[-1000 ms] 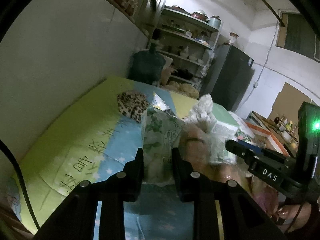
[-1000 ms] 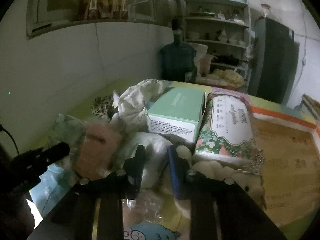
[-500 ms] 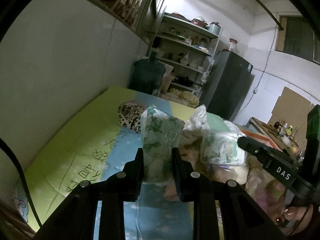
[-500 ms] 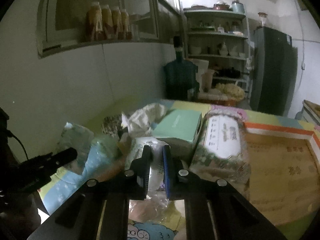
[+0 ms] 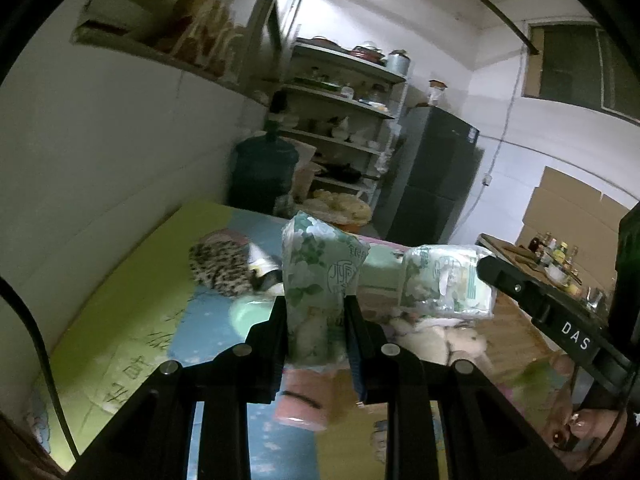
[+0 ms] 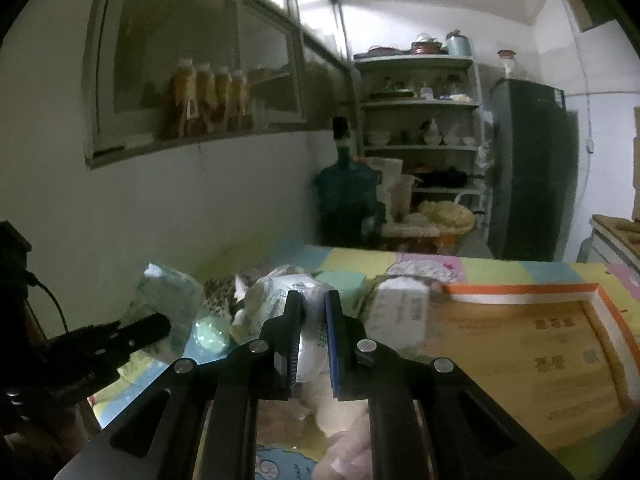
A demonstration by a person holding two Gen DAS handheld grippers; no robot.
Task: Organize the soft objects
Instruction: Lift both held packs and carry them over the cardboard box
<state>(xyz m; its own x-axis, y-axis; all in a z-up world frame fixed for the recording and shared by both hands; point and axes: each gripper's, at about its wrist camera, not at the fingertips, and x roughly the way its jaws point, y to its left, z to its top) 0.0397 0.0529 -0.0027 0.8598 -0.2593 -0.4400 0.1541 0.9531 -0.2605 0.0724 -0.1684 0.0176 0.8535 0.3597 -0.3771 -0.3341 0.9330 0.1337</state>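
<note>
The left tool clamps a floral tissue pack, held above the worktop. The right tool has just been closing and now pinches a clear plastic-wrapped pack, its print too blurred to read. Beneath lie a pink plush and a leopard-print cloth, both partly hidden. Beside them sits a cardboard tray.
</note>
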